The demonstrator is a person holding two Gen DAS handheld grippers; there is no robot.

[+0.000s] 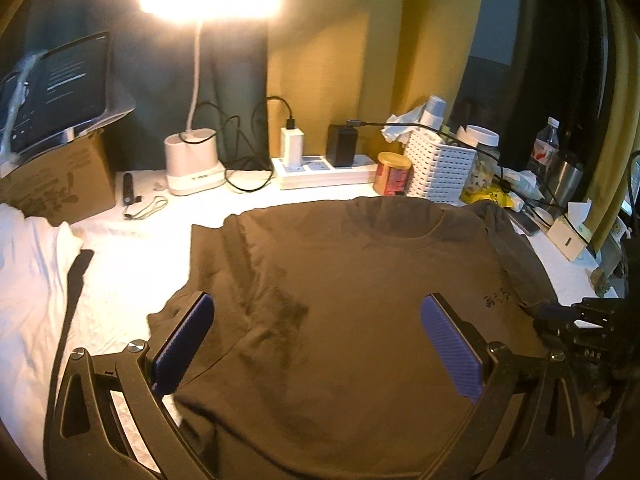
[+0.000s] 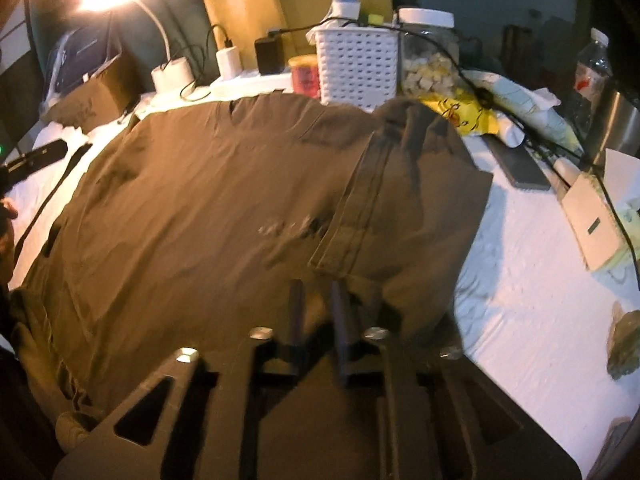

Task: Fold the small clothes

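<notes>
1. A brown shirt (image 1: 360, 300) lies flat on the white cover (image 1: 132, 248), collar toward the basket (image 1: 440, 168).
2. The left gripper (image 1: 316, 316) hovers over it, spread wide and empty.
3. The right gripper (image 2: 318, 296) stands narrow beside the folded-in sleeve (image 2: 404, 200); whether it pinches cloth is unclear.
</notes>
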